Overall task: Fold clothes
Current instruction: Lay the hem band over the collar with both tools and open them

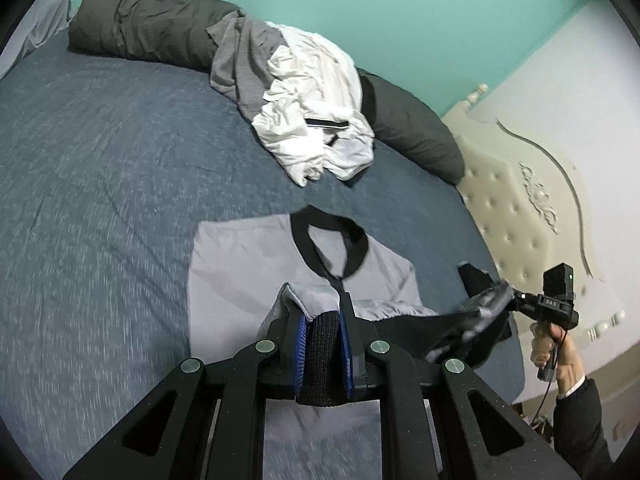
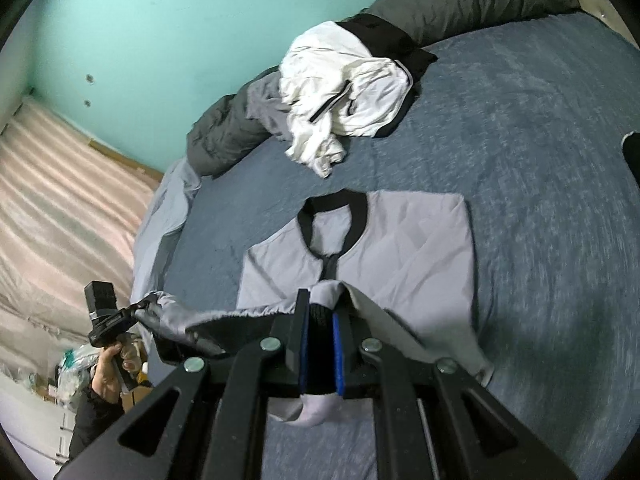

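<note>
The pale grey zip-up jacket with black collar (image 1: 248, 264) lies flat on the blue bedspread (image 1: 100, 168), collar at twelve o'clock. My left gripper (image 1: 323, 344) and right gripper (image 2: 320, 340) each pinch its black ribbed hem, lifting it so I can fold it toward the collar.

1. My left gripper (image 1: 323, 334) points forward and downward, its blue pads (image 1: 301, 344) nearly together, clamped on a bunched black-and-grey hem (image 1: 320, 354).
2. My right gripper (image 2: 320, 330) sits at a like downward tilt, jaws pinched on the same hem.
3. My right hand (image 1: 554, 354) wraps its handle, dark sleeve (image 1: 580, 420) behind.
4. My left hand (image 2: 110, 368) grips likewise.
</note>
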The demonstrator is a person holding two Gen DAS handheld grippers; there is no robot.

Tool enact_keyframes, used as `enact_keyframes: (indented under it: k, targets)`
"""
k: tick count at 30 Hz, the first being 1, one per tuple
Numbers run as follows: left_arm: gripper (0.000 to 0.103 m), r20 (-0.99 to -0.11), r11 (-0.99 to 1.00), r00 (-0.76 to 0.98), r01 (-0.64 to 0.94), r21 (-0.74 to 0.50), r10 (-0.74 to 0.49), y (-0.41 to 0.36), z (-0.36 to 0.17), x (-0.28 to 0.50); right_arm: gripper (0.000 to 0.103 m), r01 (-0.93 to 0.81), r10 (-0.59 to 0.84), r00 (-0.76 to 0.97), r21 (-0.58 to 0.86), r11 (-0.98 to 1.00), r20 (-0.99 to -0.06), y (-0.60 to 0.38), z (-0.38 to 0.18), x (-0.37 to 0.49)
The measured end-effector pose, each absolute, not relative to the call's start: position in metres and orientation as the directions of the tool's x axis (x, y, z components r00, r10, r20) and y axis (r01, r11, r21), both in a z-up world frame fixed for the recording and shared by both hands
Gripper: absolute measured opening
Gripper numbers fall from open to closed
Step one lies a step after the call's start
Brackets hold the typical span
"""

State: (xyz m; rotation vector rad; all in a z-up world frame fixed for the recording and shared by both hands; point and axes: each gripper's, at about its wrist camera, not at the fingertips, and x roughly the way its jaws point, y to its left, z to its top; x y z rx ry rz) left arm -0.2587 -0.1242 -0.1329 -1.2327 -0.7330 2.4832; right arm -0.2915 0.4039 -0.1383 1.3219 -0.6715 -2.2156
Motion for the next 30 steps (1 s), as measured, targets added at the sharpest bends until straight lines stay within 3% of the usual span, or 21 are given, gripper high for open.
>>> enact_keyframes:
  k: [15, 23, 30]
  targets:
    - [0.015, -0.745, -0.842, -0.519, 0.082, -0.533, 0.42, -0.145, -0.224, -0.417, 0.009, 0.049, -0.503, -0.398, 0.529, -0.847, -0.767, 0.398, -0.205, -0.448]
    - [0.018, -0.759, -0.82, -0.503, 0.157, -0.551, 0.413, -0.156, -0.276, -0.446, 0.014, -0.078, -0.464, -0.396, 0.532, -0.843, -0.793, 0.41, -0.269, -0.495]
    - [0.039, -0.739, -0.798, -0.523, 0.169, -0.578, 0.424, -0.157, -0.278, -0.438, 0.023, -0.079, -0.481, -0.451, 0.57, -0.818, -0.752, 0.419, -0.275, -0.495]
